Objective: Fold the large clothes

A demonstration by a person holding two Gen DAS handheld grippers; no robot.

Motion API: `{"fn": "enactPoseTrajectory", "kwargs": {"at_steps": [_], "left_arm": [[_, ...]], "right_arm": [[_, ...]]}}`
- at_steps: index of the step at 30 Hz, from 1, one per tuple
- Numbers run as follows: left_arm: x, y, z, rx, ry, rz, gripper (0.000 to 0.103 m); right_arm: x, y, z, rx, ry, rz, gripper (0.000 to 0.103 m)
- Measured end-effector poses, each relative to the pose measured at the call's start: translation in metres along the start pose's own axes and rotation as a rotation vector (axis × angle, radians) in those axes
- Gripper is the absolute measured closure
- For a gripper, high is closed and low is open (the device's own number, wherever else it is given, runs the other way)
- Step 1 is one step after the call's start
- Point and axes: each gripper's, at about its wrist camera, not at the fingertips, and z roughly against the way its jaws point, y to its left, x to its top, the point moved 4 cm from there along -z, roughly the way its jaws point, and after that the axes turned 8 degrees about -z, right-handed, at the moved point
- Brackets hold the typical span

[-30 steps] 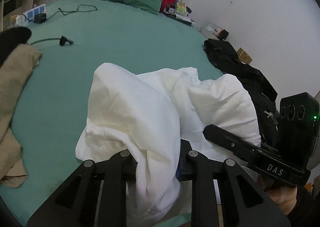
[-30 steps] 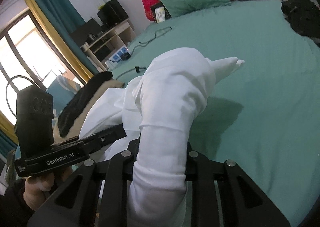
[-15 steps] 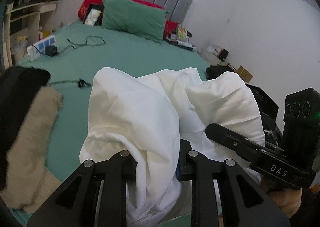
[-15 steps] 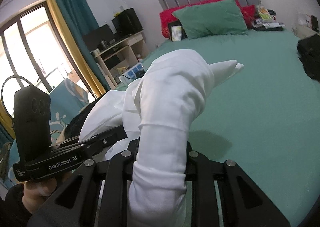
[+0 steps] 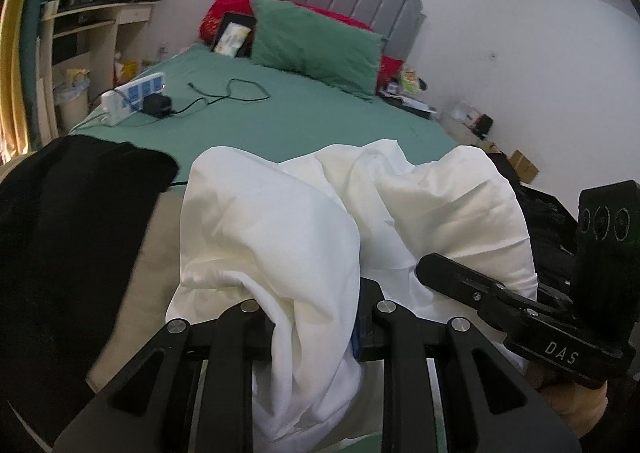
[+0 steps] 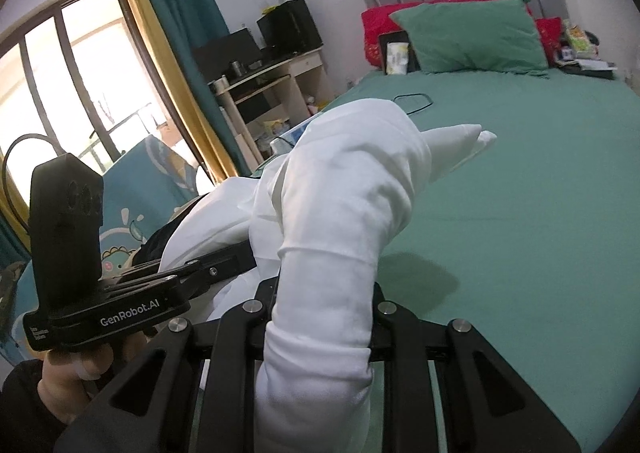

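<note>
Your left tongs point(image 5: 316, 327) are closed on a bunch of the white garment point(image 5: 280, 221), and your right tongs point(image 6: 322, 327) are closed on another thick bunch of the same cloth. The garment is lifted above the green bed point(image 6: 520, 189); it puffs up in front of both cameras. In the right wrist view a pointed corner of it sticks out toward 2 o'clock, and its shadow lies on the sheet below. In the left wrist view your right tongs show at 4 o'clock, just beside the cloth, and a black cloth point(image 5: 68, 221) over a beige one point(image 5: 140, 285) fills 9 o'clock. The green pillow point(image 5: 316, 43) leans at the headboard, at 12 o'clock.
</note>
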Motion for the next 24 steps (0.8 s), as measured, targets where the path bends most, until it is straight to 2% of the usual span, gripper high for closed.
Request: {"fn": "enactPoseTrajectory", "kwargs": {"at_steps": [5, 10, 13, 17, 21, 22, 24], "left_arm": [[-0.006, 0.029, -0.025, 0.044, 0.057, 0.002, 0.079], [-0.015, 0.045, -0.052, 0.056, 0.110, 0.040, 0.079], [-0.021, 0.048, -0.073, 0.050, 0.172, 0.073, 0.079], [-0.037, 0.054, -0.106, 0.077, 0.303, 0.111, 0.073], [-0.045, 0.059, -0.107, 0.080, 0.324, 0.146, 0.063], [-0.048, 0.059, -0.103, 0.079, 0.326, 0.153, 0.062], [-0.054, 0.060, -0.096, 0.071, 0.327, 0.159, 0.060]], "right_arm": [[-0.010, -0.007, -0.034, 0.034, 0.038, -0.034, 0.081], [-0.022, -0.024, -0.060, 0.038, 0.076, -0.070, 0.081], [-0.027, -0.038, -0.074, 0.020, 0.103, -0.093, 0.081], [-0.041, -0.061, -0.092, -0.045, 0.170, -0.135, 0.080], [-0.051, -0.080, -0.096, -0.057, 0.204, -0.181, 0.070], [-0.051, -0.081, -0.096, -0.059, 0.215, -0.182, 0.066], [-0.051, -0.082, -0.093, -0.055, 0.244, -0.184, 0.062]]}}
